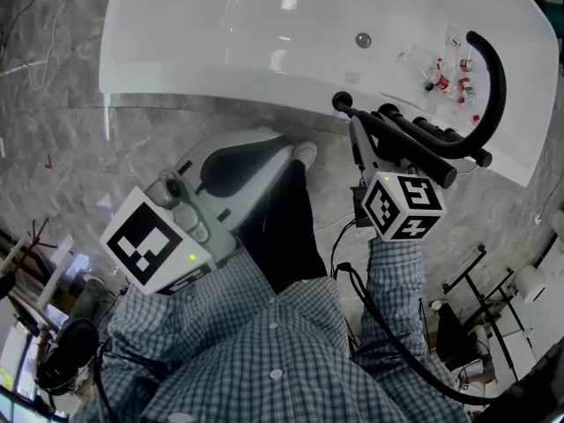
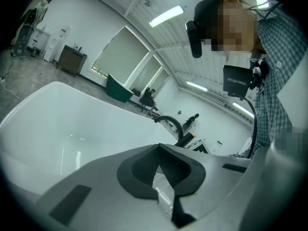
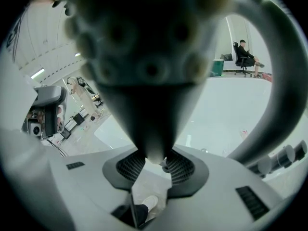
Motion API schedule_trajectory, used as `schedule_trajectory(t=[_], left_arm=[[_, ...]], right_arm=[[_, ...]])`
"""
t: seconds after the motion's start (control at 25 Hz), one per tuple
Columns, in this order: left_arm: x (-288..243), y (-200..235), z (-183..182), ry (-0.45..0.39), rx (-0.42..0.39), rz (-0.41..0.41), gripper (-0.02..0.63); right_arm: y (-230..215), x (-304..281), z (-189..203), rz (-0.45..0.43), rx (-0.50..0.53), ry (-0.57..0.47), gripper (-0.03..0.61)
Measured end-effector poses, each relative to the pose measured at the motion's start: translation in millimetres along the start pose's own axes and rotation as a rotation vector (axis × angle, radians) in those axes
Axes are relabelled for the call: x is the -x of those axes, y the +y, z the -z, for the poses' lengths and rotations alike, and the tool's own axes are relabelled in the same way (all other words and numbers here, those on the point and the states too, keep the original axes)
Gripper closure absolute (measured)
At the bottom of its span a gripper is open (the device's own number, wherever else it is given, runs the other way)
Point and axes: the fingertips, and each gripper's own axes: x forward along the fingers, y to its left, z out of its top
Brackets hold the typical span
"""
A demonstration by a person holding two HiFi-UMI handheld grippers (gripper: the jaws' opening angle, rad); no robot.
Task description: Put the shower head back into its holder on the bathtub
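Note:
A black shower head fills the right gripper view, nozzles close to the camera, and my right gripper is shut on its narrow handle. In the head view the right gripper holds the black shower head at the near rim of the white bathtub, beside the curved black faucet spout. A small round black fitting sits on the rim just left of it. My left gripper is shut and empty, hanging below the rim; its pads hold nothing.
Several small bottles lie by the faucet. A chrome overflow cap sits on the tub wall. A black cable hangs from the right gripper. The person's shoe stands on the marble floor. The spout arcs right of the shower head.

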Motion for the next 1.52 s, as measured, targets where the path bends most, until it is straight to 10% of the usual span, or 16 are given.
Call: schedule_trajectory(t=[1.52], left_arm=[[-18, 27, 55, 0.046, 0.043, -0.004, 0.604]], right_arm=[[-21, -60, 47, 0.025, 0.155, 0.082, 0.453]])
